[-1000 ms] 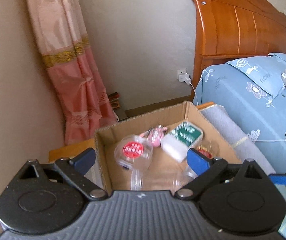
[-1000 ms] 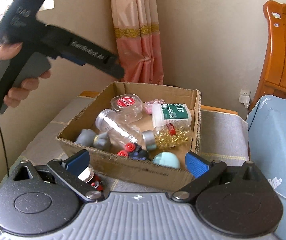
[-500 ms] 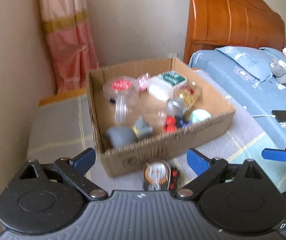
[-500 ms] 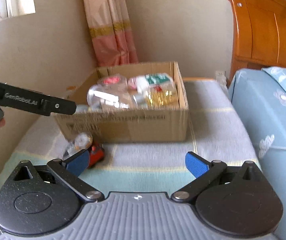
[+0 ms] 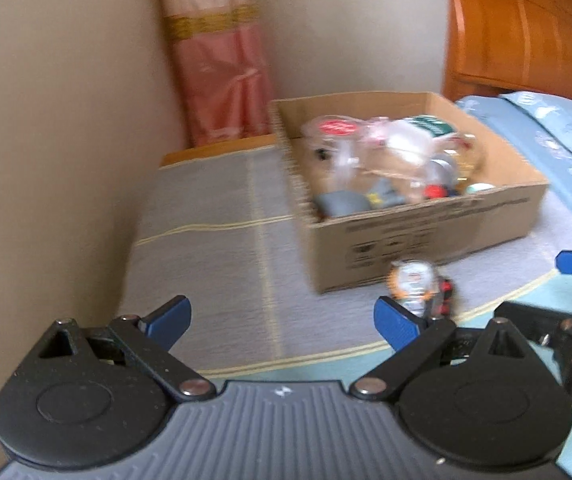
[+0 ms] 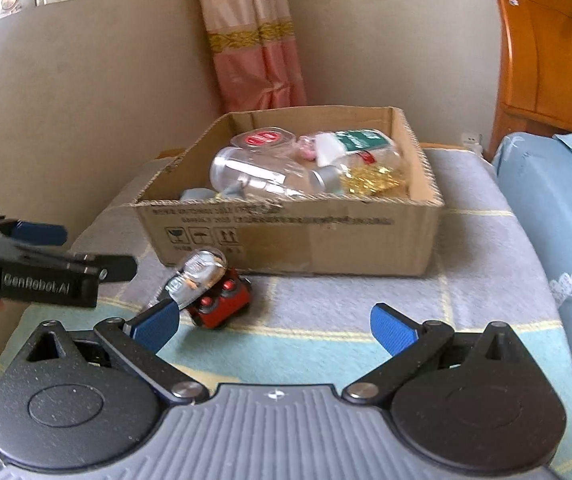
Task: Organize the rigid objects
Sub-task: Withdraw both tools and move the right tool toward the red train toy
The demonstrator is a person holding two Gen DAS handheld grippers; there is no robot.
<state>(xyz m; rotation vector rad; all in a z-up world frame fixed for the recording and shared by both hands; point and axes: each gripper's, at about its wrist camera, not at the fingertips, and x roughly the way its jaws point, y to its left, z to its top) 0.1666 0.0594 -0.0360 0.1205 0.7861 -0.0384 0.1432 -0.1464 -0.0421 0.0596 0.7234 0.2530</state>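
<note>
Both grippers hang over a bed-like surface covered by a grey and teal blanket [image 6: 486, 248], and neither holds anything. The left gripper [image 5: 282, 320] has its 2 blue fingers spread wide with only blanket between them; the right gripper [image 6: 274, 326] is likewise spread wide, empty. A cardboard box [image 6: 326, 240] sits on the blanket ahead of both, near the wall corner and a pink curtain [image 6: 254, 40]. Inside it lie a clear jar [image 6: 254, 172] on its side, a round tub with a red label [image 6: 264, 138], a green-labelled container [image 6: 360, 140], a bottle of yellow capsules [image 6: 374, 180], and grey pieces at the near left corner. Outside the box, just in front of its near wall, a small red toy car [image 6: 222, 304] rests on the blanket with a clear capsule [image 6: 200, 276] leaning on top of it, close to the right gripper's left fingertip. A wooden headboard [image 6: 554, 48] rises at the right.
</note>
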